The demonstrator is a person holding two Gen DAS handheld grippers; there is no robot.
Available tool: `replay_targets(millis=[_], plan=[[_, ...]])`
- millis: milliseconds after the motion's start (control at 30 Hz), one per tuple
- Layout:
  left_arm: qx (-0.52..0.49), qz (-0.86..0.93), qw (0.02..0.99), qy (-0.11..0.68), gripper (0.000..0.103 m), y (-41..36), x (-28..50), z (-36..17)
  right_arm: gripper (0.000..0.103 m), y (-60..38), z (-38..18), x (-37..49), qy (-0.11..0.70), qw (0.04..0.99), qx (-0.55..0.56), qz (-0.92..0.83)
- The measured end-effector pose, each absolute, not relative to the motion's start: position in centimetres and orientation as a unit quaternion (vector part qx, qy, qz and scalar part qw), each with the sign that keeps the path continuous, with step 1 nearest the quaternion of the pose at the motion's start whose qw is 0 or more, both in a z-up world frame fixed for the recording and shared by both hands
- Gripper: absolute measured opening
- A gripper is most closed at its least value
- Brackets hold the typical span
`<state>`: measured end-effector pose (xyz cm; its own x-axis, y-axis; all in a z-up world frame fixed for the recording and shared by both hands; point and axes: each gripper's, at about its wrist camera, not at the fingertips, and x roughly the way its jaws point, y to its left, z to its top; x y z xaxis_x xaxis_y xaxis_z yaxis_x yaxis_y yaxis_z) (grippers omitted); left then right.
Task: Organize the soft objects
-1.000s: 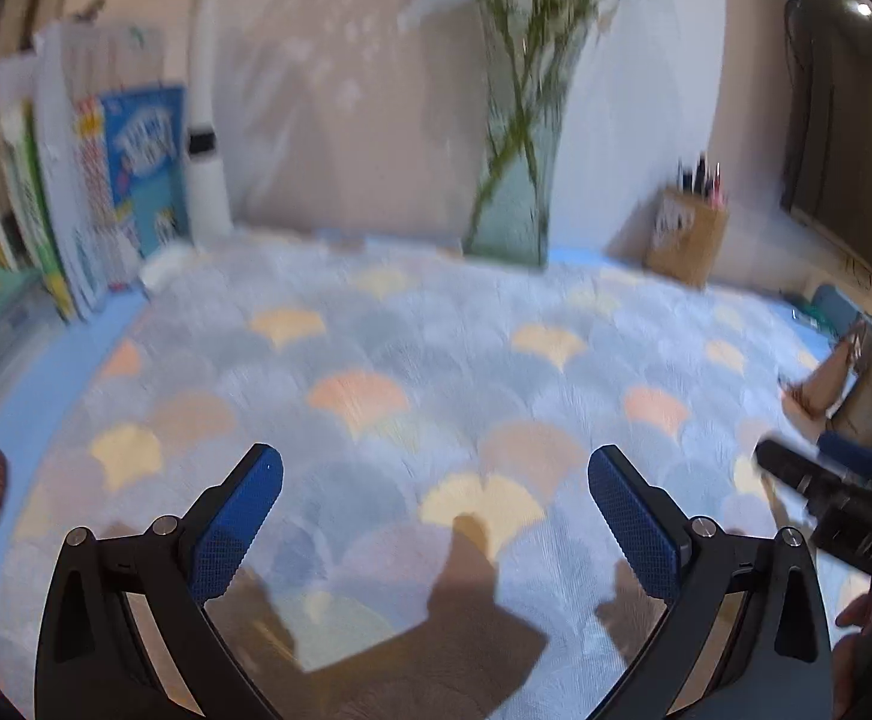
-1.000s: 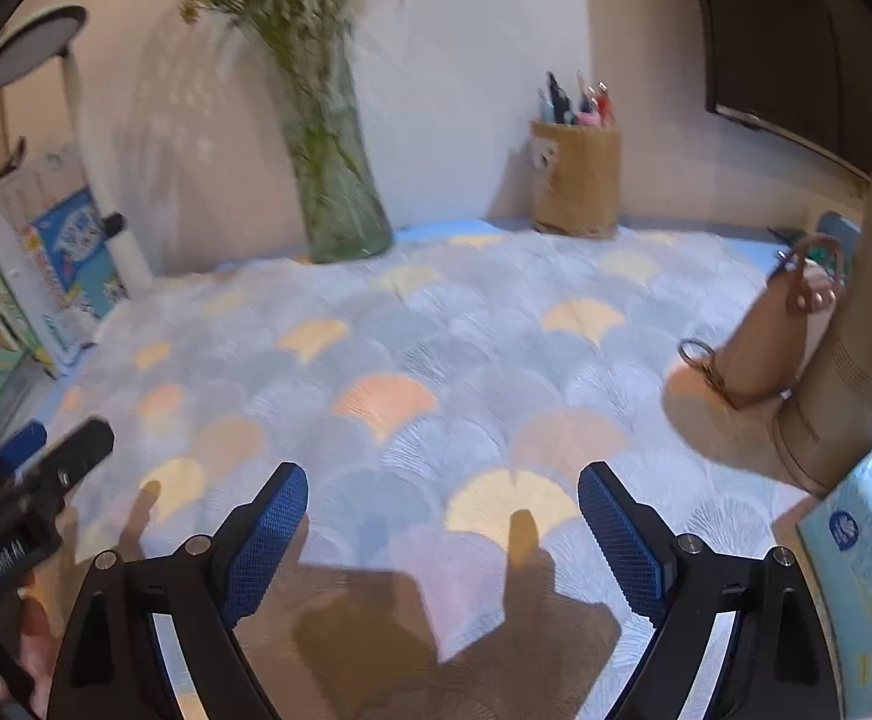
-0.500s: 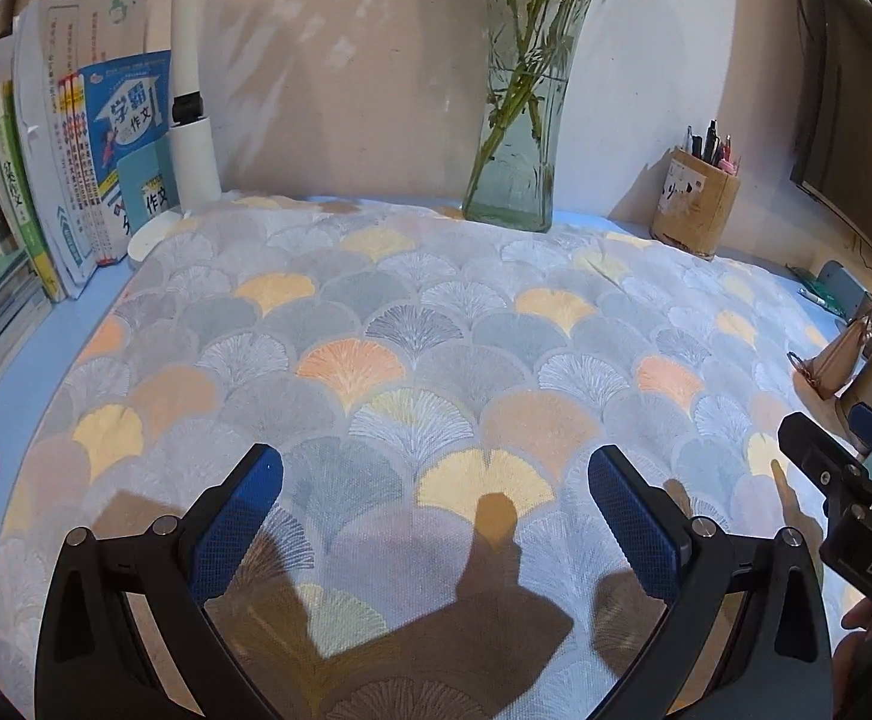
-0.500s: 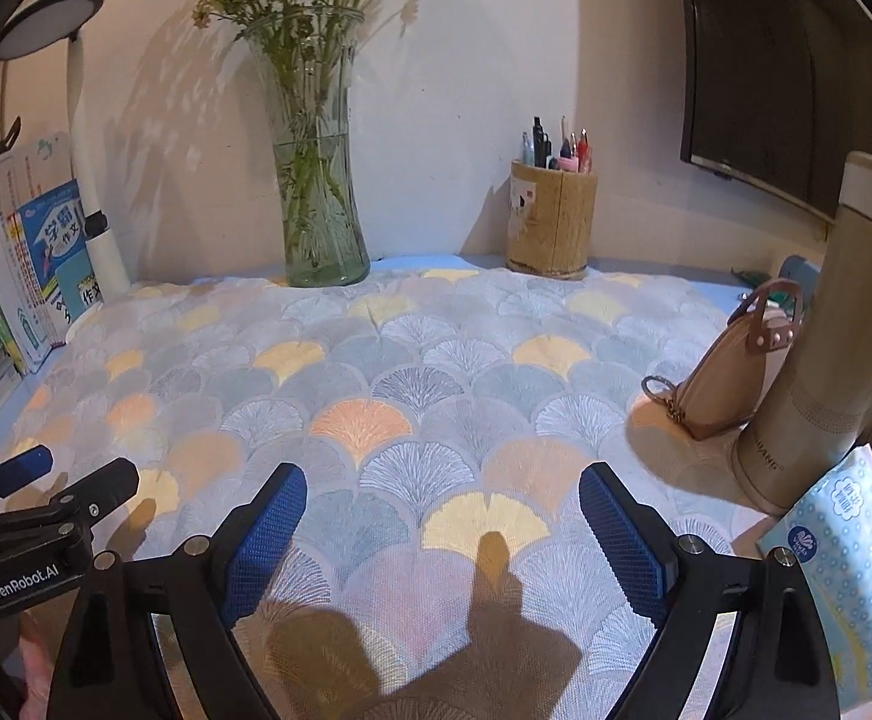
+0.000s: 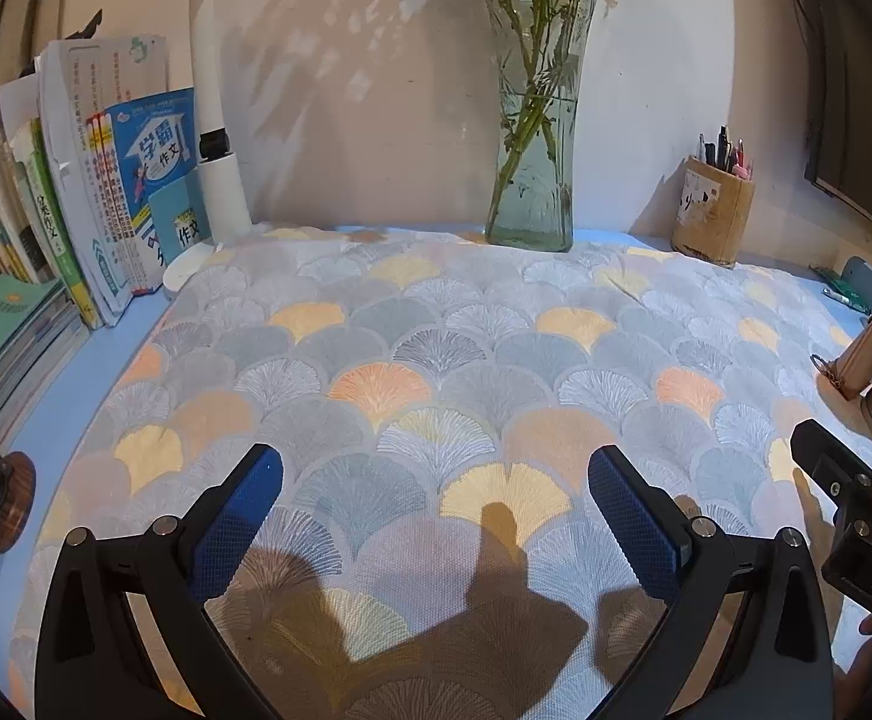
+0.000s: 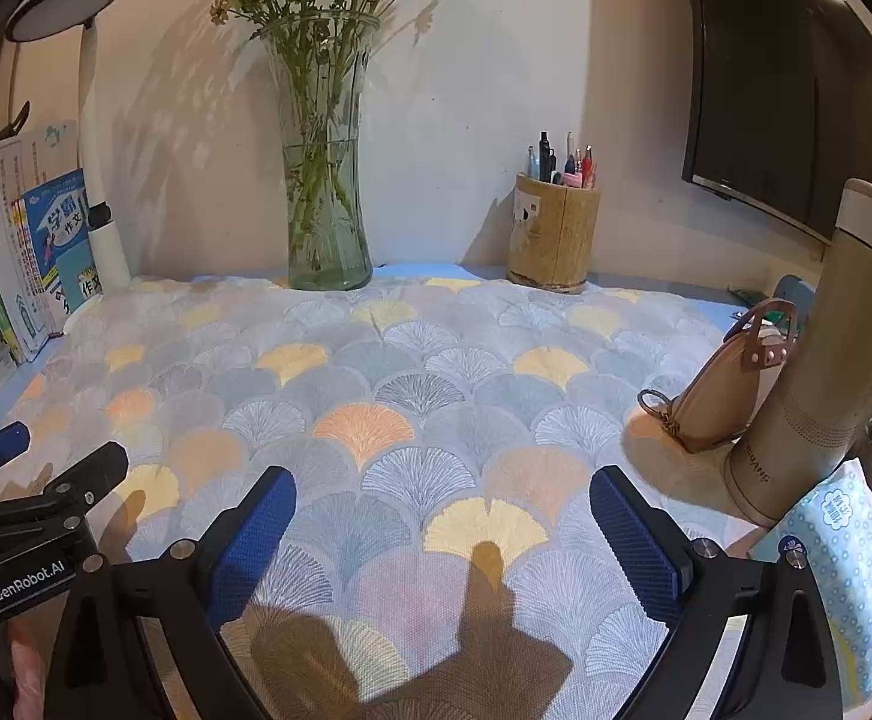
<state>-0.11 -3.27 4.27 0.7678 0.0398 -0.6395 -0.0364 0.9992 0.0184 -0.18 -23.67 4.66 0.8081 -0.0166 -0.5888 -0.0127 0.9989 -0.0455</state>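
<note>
- A big cloth [image 5: 436, 372] with fan shapes in grey, yellow and orange lies flat over most of the blue tabletop [image 5: 58, 414].
- At the back edge stands a glass vase [image 6: 325, 180] with green stems, and near it a brown pen pot [image 6: 556, 234] full of pens.
- Books [image 5: 76, 192] stand in the back left corner, with a white lamp [image 6: 97, 138] beside them.
- Along the right edge a small tan purse [image 6: 730, 384] leans on a tall beige bottle [image 6: 820, 372]. A soft blue tissue pack [image 6: 844, 564] lies just in front of the bottle.
- A dark screen [image 6: 796, 78] hangs on the wall at the right.
- The left gripper [image 5: 436, 516] hangs low over the front edge of the cloth. Its blue jaws are wide apart and hold nothing.
- The right gripper [image 6: 442, 528] hangs beside it, also over the front edge, jaws wide apart and holding nothing.
- Both throw dark shadows on the cloth under them.
- A round brown thing [image 5: 7, 504] at the left edge is cut off; it may be a coaster.
</note>
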Motion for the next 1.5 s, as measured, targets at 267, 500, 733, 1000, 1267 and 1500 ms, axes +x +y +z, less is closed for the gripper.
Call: replay_targets(millis=[267, 500, 733, 1000, 1267, 1500], plan=[[0.001, 0.015, 0.94, 0.34, 0.102, -3.38, -0.22, 4.27, 0.099, -23.66, 4.64, -0.14, 0.31, 0.95, -0.026, 0.001], [0.0, 0.012, 0.94, 0.342, 0.102, -3.35, -0.23, 4.24, 0.099, -23.63, 4.58, -0.12, 0.311, 0.95, -0.026, 0.002], [-0.004, 0.006, 0.938, 0.347, 0.102, -3.36, -0.18, 4.19, 0.099, -23.56, 4.54, -0.01, 0.312, 0.95, -0.028, 0.002], [-0.003, 0.005, 0.938, 0.347, 0.102, -3.5, -0.22, 4.15, 0.099, -23.52, 4.47, -0.01, 0.314, 0.949, -0.028, 0.002], [0.002, 0.005, 0.937, 0.349, 0.102, -3.6, -0.15, 4.11, 0.099, -23.58, 4.45, -0.01, 0.314, 0.949, -0.027, 0.003], [0.001, -0.005, 0.938, 0.348, 0.102, -3.68, -0.3, 4.19, 0.099, -23.51, 4.34, 0.02, 0.316, 0.948, -0.029, 0.002]])
